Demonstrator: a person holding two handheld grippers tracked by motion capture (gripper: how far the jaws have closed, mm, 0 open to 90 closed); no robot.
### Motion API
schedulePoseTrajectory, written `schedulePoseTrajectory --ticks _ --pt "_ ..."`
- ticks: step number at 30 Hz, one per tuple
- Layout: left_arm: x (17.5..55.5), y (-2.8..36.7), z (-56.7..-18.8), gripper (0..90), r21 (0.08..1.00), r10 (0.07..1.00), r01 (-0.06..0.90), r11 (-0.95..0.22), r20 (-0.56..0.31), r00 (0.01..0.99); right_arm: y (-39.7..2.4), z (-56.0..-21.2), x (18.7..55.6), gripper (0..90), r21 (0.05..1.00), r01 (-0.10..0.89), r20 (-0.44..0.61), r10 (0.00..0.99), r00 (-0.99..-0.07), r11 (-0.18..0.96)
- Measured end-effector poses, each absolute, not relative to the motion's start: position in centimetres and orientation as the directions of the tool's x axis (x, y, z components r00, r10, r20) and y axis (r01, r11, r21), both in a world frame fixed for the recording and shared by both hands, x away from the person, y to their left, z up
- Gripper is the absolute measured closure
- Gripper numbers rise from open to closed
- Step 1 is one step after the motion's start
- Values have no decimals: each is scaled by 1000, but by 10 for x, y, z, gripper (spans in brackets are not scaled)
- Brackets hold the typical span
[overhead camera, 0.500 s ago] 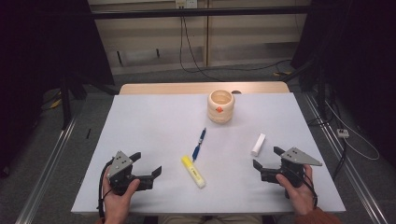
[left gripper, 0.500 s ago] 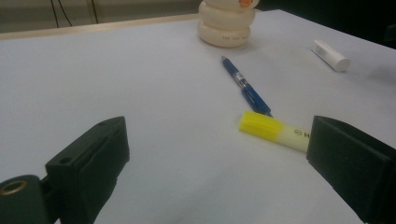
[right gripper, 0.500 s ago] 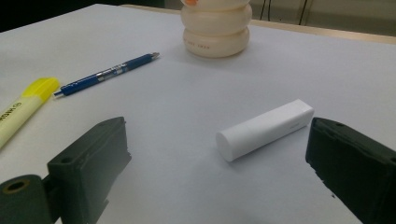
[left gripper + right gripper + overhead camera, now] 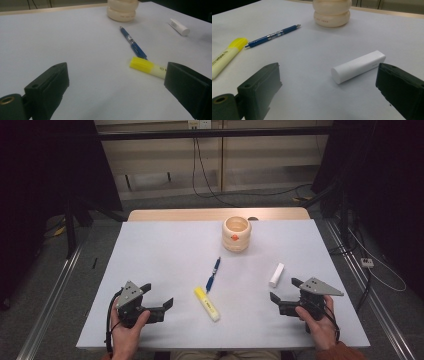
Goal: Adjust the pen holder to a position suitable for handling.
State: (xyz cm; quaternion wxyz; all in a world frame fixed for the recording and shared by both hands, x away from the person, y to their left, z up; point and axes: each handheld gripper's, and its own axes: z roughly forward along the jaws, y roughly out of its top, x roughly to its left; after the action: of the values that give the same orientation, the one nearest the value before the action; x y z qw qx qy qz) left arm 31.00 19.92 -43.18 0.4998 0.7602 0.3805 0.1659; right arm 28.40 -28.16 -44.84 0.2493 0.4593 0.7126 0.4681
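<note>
Left hand-held gripper [image 4: 161,296] sits near the surface [image 4: 165,255] edge, jaws wide apart, holding nothing; right hand-held gripper [image 4: 285,291] likewise. Highlighter [image 4: 207,304] lies just beyond the left one, w/ pen [image 4: 213,274] touching its cap. White stick [image 4: 276,274] lies just ahead of the right. Cup [image 4: 236,233] farthest. Best approach, probably: straddle each item crosswise, low & centred, before closing.

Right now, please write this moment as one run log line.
left gripper: open, near yellow highlighter | right gripper: open, near white stick-shaped tube | blue pen, cream ribbed wooden cup: untouched
</note>
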Motion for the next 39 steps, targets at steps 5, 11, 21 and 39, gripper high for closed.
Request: schedulePoseTrajectory --ticks 5,11,21,39 --pt "311 202 -432 57 887 739 412 -210 -132 660 -278 -440 287 55 897 422 79 891 -447 132" --pt "309 200 -431 57 888 726 406 -216 -132 675 -273 -436 297 55 897 416 70 879 -473 152" --pt "310 199 -433 57 884 725 414 -216 -138 674 -269 -420 319 57 891 419 58 871 -487 175" --pt "310 199 -434 57 881 723 420 -215 -146 676 -270 -402 370 50 878 444 64 876 -479 178"
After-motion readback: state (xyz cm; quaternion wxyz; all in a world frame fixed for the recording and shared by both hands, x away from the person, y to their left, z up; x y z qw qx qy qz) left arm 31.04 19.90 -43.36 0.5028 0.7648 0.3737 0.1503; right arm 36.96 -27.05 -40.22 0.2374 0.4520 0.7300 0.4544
